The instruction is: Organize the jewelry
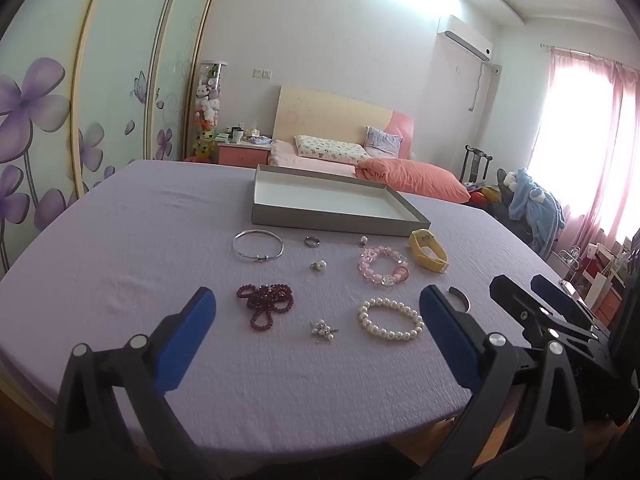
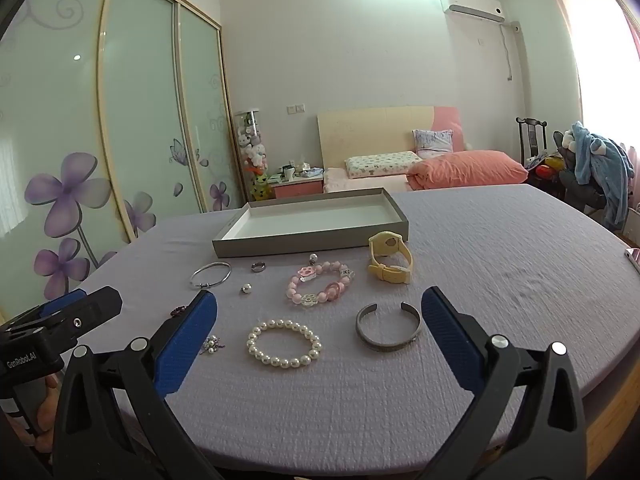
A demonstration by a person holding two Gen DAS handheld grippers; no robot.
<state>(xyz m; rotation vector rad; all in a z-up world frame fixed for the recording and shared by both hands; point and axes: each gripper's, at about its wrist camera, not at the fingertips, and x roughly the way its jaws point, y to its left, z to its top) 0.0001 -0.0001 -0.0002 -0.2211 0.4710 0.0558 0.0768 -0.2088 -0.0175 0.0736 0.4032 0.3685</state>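
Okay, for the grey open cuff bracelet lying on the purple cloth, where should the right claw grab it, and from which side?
Judging by its pose, grip the grey cuff across its closed near band, coming from above: it lies flat, gap facing away. The open right claw hovers nearest.

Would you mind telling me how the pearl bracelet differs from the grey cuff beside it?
The pearl bracelet is a closed ring of round white beads; the grey cuff is one flat dull band with a gap facing the tray. The bracelet is glossy, the cuff matte. Both lie flat on the purple cloth, untouched.
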